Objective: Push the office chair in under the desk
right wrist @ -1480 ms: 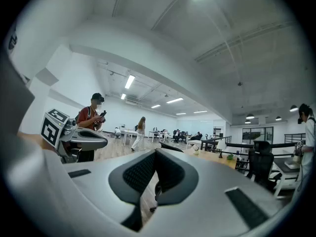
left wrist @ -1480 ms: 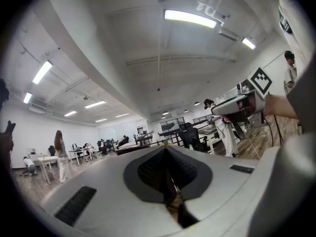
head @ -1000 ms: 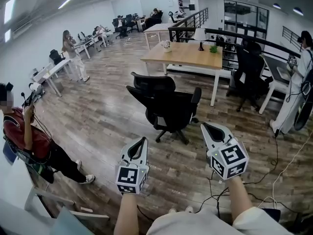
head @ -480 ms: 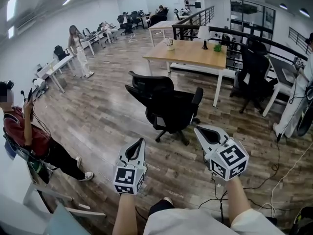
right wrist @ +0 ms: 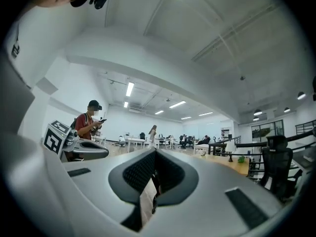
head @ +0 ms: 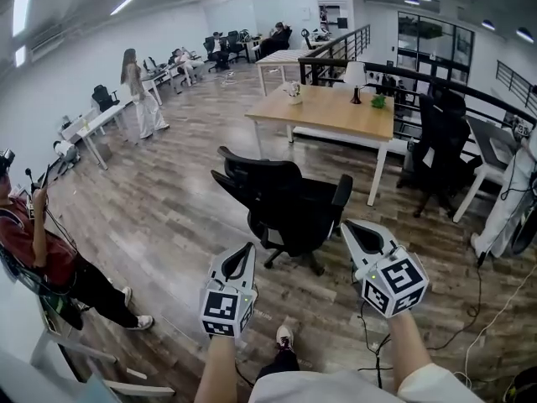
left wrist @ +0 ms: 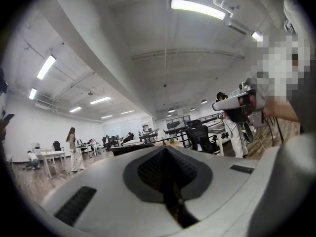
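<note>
Approach step, no contact yet. The office chair (head: 285, 204) stands at centre frame on the wood floor (head: 168, 208), clear of the desk (head: 336, 112), which sits in the upper centre-right w/ a strip of bare floor between them; nothing of the chair is under the top. The left gripper (head: 247, 247) at lower centre and the right gripper (head: 349, 226) at lower right both point toward the chair but hang short of it. Both are empty: in the left gripper view the fingers (left wrist: 150, 172) meet along one dark seam w/ nothing between, and the right gripper view shows the same, pads (right wrist: 136, 174) pressed together. The chair's back seems to sit on the left side of it, seat and an armrest to the right, though the wide lens makes its exact facing hard to call. Next move, as I read it: step in, set the closed tips against the backrest or its upper edge, turn the chair so the seat faces the desk's near edge, then roll it in between the desk legs w/o catching them.
</note>
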Demonstrator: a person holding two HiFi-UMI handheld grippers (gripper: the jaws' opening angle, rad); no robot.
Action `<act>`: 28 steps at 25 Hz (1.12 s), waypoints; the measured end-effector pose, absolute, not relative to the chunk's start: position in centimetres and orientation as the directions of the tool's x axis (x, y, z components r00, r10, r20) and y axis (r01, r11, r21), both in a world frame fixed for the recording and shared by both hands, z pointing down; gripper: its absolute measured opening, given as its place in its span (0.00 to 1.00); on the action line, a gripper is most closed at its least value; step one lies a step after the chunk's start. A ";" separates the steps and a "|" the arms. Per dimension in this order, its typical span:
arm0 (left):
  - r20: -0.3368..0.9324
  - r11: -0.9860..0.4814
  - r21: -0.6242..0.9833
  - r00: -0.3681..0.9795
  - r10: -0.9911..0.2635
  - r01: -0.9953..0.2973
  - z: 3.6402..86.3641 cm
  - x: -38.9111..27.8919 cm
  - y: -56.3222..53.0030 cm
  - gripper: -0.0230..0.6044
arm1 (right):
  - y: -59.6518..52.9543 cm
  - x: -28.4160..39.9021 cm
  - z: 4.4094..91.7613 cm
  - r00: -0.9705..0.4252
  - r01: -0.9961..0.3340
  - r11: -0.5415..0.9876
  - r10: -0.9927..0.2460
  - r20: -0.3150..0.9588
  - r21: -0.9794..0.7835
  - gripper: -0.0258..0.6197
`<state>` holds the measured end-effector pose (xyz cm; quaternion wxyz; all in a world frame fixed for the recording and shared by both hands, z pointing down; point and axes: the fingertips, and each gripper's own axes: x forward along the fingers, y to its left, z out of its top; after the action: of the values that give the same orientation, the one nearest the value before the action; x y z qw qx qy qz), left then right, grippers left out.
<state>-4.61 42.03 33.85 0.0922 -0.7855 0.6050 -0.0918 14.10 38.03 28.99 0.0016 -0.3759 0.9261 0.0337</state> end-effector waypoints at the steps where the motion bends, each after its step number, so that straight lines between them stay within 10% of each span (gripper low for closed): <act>1: 0.030 -0.252 -0.255 0.253 -0.967 -0.934 33.7 -5.1 40.6 0.07 | 36.9 13.6 28.9 -0.719 -0.694 0.717 -0.694 -0.029 0.065 0.08; 23: 0.094 -0.248 -0.203 0.233 -0.968 -0.947 35.6 -14.8 21.0 0.07 | 17.3 4.6 31.8 -0.667 -0.742 0.669 -0.743 0.064 0.037 0.08; 28: 0.117 -0.246 -0.170 0.228 -0.967 -0.954 37.0 -17.6 18.5 0.16 | 15.2 2.2 33.3 -0.683 -0.725 0.689 -0.722 0.108 0.017 0.25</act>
<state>-17.60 18.50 37.01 0.0310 -0.7830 0.6132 -0.0991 2.19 15.20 33.33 -0.0533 -0.3944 0.9173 -0.0134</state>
